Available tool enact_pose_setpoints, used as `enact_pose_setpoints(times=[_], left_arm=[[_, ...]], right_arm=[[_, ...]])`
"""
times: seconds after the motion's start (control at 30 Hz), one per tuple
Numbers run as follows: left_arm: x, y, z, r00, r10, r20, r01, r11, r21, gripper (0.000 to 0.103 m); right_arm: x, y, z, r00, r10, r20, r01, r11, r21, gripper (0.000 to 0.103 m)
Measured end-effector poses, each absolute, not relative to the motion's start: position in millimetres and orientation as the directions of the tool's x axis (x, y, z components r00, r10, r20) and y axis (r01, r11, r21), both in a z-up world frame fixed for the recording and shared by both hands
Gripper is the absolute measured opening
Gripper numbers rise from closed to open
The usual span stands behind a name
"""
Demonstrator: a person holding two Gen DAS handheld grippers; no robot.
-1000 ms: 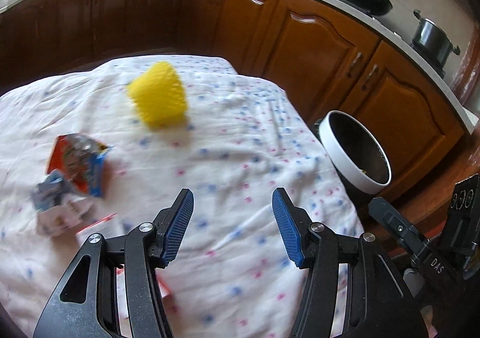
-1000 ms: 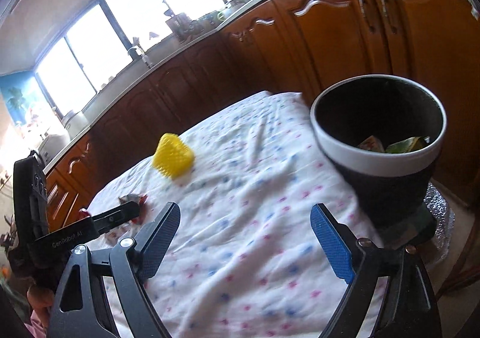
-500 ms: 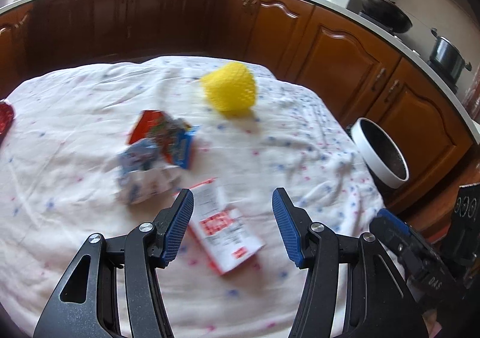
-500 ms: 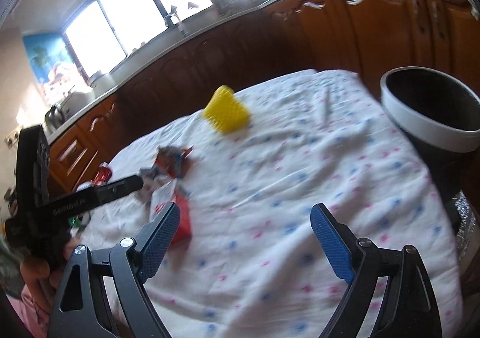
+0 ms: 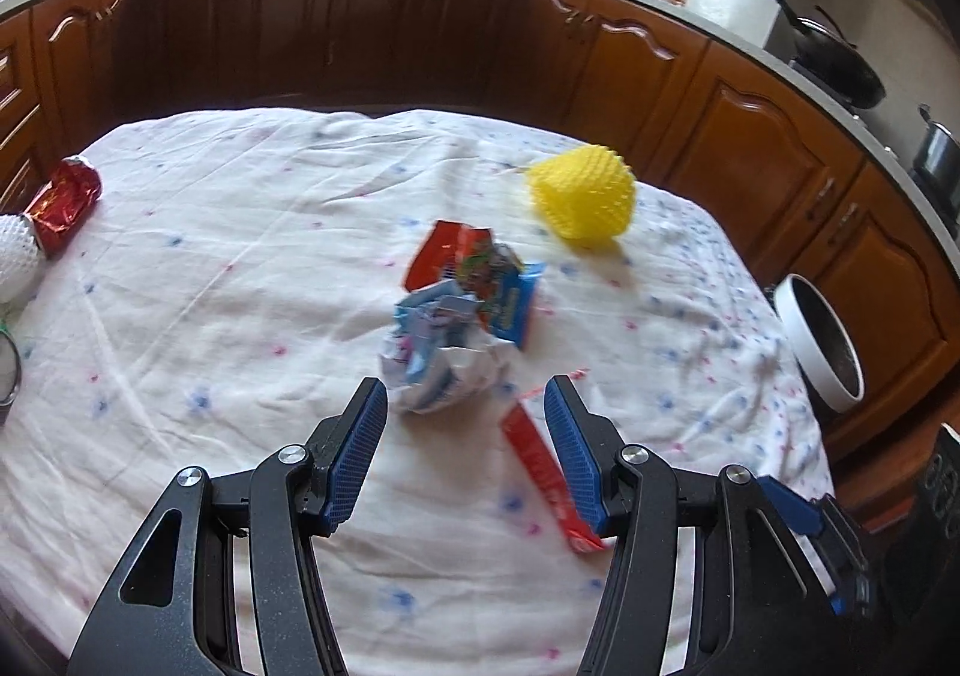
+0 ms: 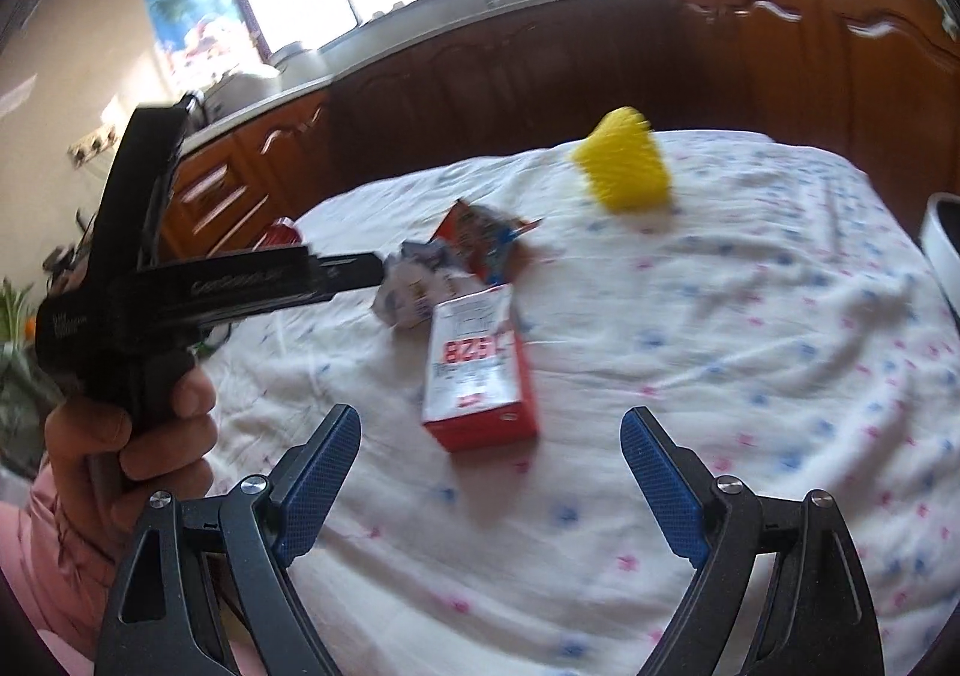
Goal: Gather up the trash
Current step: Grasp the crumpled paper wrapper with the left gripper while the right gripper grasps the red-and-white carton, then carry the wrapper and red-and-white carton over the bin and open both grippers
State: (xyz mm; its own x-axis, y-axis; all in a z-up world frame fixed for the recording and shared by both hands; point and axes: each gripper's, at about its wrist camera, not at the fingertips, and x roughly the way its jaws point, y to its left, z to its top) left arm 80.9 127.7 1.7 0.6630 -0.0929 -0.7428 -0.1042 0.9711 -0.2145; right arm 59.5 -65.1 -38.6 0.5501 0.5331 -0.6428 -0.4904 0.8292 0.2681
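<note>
Trash lies on the cloth-covered table (image 5: 210, 286). A crumpled white and blue wrapper (image 5: 441, 361) sits just ahead of my open, empty left gripper (image 5: 465, 412). An orange and blue snack bag (image 5: 474, 271) lies behind it. A red and white carton (image 5: 549, 478) lies flat by the left gripper's right finger; in the right wrist view the carton (image 6: 480, 370) is ahead of my open, empty right gripper (image 6: 489, 436). A yellow foam net (image 5: 582, 202) stands further back. The white-rimmed trash bin (image 5: 819, 343) stands off the table's right edge.
A red foil wrapper (image 5: 60, 205) and a white foam net (image 5: 15, 256) lie at the table's left edge. Brown kitchen cabinets (image 5: 390, 27) curve around behind. The left gripper's body and the hand holding it (image 6: 138, 394) fill the left of the right wrist view.
Both grippers have swung left, away from the bin and toward the pile of trash. The crumpled wrapper and carton are now close in front of the fingers. Both stay open.
</note>
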Motion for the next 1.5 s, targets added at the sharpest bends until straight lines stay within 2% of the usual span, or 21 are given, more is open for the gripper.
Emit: enact_pose_setpoints(times=[0.33,0.43,0.5,0.53,0.7,0.77,0.83,0.87,1.13,1.37,1.4,1.5], left_arm=[[98.1,134.7,-11.8,0.633,-0.071,-0.771,-0.120,0.975,-0.188,0.055],[103.9,133.6,-14.7,0.624,-0.058,-0.779,-0.121,0.978,-0.170,0.055],[107.2,133.1,-16.4,0.623,-0.060,-0.780,-0.118,0.979,-0.169,0.055],[109.1,132.8,-17.4,0.621,-0.060,-0.782,-0.118,0.979,-0.169,0.055],[117.3,124.3,-24.7,0.594,-0.084,-0.800,-0.083,0.983,-0.164,0.055],[117.7,119.5,-27.0,0.590,-0.095,-0.802,-0.067,0.984,-0.165,0.052],[118.3,115.8,-29.3,0.580,-0.110,-0.807,-0.057,0.983,-0.175,0.032],[119.1,114.4,-31.2,0.572,-0.122,-0.811,-0.053,0.981,-0.186,0.029],[114.6,99.7,-32.1,0.578,-0.140,-0.804,-0.023,0.982,-0.187,0.021],[105.9,61.4,-25.5,0.583,-0.199,-0.788,0.065,0.978,-0.198,0.018],[105.3,57.3,-25.3,0.582,-0.205,-0.787,0.074,0.977,-0.200,0.012],[105.3,39.0,-24.4,0.579,-0.224,-0.784,0.107,0.974,-0.199,0.012]], right_arm=[[92.0,-20.5,-60.3,0.480,0.475,-0.738,-0.524,0.830,0.193,0.087],[97.7,-20.0,-64.2,0.468,0.475,-0.745,-0.520,0.830,0.202,0.076],[99.7,-22.0,-64.9,0.470,0.472,-0.745,-0.513,0.834,0.205,0.063],[100.3,-23.8,-65.3,0.469,0.469,-0.748,-0.507,0.837,0.207,0.052],[99.2,-40.3,-62.5,0.490,0.459,-0.741,-0.477,0.853,0.213,0.052],[98.1,-51.3,-60.4,0.509,0.450,-0.734,-0.453,0.865,0.217,0.051],[97.0,-66.1,-58.5,0.529,0.440,-0.726,-0.422,0.878,0.225,0.051],[97.3,-71.5,-58.1,0.537,0.434,-0.724,-0.408,0.884,0.227,0.051],[96.6,-121.0,-52.3,0.604,0.388,-0.697,-0.290,0.921,0.261,0.051],[96.3,-152.6,-44.7,0.653,0.342,-0.675,-0.221,0.940,0.261,0.051],[95.8,-156.7,-43.9,0.660,0.334,-0.673,-0.213,0.942,0.260,0.051],[94.8,-168.1,-42.8,0.672,0.319,-0.668,-0.193,0.947,0.258,0.051]])
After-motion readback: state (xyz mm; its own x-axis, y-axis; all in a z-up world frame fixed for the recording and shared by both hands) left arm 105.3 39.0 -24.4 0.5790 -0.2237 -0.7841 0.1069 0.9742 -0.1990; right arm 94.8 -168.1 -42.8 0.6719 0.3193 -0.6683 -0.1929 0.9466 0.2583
